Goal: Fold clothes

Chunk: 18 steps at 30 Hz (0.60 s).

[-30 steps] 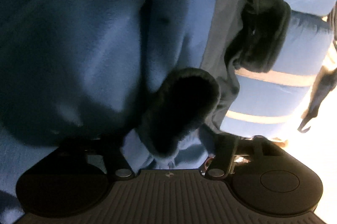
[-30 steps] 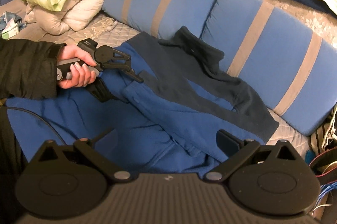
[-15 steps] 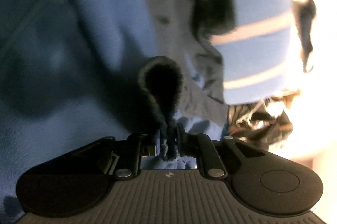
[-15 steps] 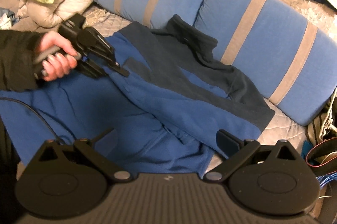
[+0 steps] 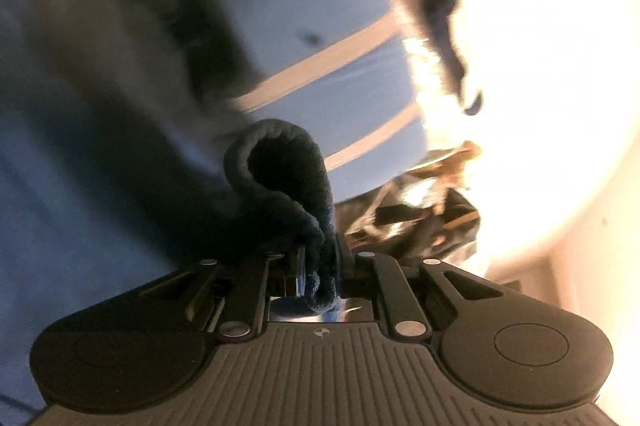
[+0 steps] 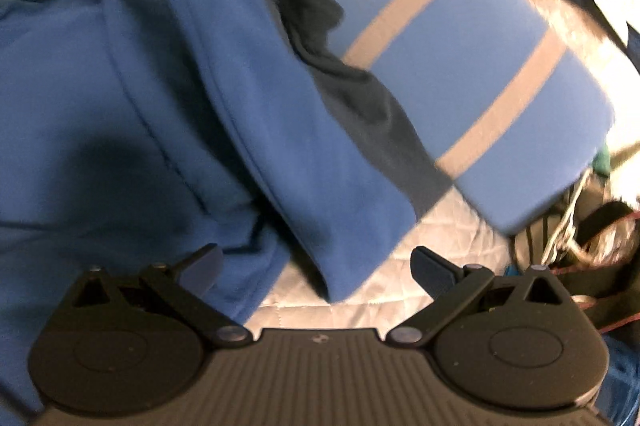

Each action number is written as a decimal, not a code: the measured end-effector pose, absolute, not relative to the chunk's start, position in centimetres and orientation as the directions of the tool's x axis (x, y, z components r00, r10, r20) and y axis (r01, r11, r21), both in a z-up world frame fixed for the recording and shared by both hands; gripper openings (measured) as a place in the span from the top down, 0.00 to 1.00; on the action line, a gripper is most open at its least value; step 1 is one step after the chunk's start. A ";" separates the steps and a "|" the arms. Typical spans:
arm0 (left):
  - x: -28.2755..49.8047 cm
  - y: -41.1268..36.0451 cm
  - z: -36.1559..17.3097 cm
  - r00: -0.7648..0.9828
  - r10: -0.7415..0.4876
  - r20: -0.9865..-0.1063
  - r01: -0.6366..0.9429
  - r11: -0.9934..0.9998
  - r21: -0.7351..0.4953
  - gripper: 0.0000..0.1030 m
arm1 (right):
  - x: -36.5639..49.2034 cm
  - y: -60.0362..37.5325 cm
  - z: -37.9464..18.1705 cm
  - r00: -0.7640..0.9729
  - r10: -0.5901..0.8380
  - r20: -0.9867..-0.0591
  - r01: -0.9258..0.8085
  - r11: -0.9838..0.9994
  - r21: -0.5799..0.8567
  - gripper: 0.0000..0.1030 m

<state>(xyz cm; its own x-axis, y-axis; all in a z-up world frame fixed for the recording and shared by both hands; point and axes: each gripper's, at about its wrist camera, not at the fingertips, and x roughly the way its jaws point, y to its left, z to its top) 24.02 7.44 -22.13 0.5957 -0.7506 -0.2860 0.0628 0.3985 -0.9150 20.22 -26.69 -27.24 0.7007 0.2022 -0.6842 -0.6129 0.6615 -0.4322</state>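
My left tool [image 5: 320,266], its jaws just closed on the dark cuff [image 5: 288,178], now lifts the jacket's [image 6: 120,86] sleeve off the bed [image 6: 440,246] for folding, while my right tool [image 6: 316,262] hangs apart above the hem.

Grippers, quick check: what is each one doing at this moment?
Left gripper: just closed, fingers pinching the dark cuff of the blue fleece jacket.
Right gripper: open, holding nothing, above the jacket's lower corner.
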 end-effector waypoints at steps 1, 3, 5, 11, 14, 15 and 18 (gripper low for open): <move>24.2 7.2 -21.1 0.602 -0.755 -0.261 0.084 0.385 -0.919 0.87 | 20.6 -26.9 -27.6 0.701 0.198 -0.685 -0.600 0.683 -0.417 0.00; 24.6 6.8 -18.9 0.616 -0.760 -0.207 0.126 0.355 -0.926 0.87 | 21.2 -27.2 -27.9 0.702 0.201 -0.683 -0.579 0.720 -0.383 0.00; 25.0 6.6 -17.0 0.627 -0.763 -0.157 0.165 0.327 -0.931 0.87 | 21.6 -27.5 -27.8 0.700 0.219 -0.679 -0.568 0.747 -0.346 0.00; 26.4 5.9 -12.7 0.662 -0.748 -0.045 0.239 0.268 -0.934 0.87 | 22.3 -27.2 -27.1 0.701 0.283 -0.654 -0.561 0.785 -0.262 0.00; 26.8 5.8 -10.9 0.679 -0.734 0.004 0.265 0.241 -0.934 0.87 | 22.7 -26.3 -26.9 0.710 0.290 -0.642 -0.561 0.783 -0.267 0.00; 26.9 5.8 -10.3 0.685 -0.728 0.019 0.273 0.232 -0.934 0.87 | 22.8 -26.1 -26.9 0.712 0.292 -0.639 -0.560 0.785 -0.265 0.00; 27.4 5.8 -9.0 0.699 -0.713 0.055 0.297 0.221 -0.929 0.87 | 23.2 -25.6 -26.7 0.716 0.301 -0.630 -0.552 0.796 -0.247 0.00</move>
<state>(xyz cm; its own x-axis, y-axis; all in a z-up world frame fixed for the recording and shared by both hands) 27.37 5.76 -8.97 0.6990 -0.7130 0.0546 0.2975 0.2205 -0.9289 23.15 -25.56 -26.72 0.7161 0.3009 -0.6299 -0.5522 0.7962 -0.2475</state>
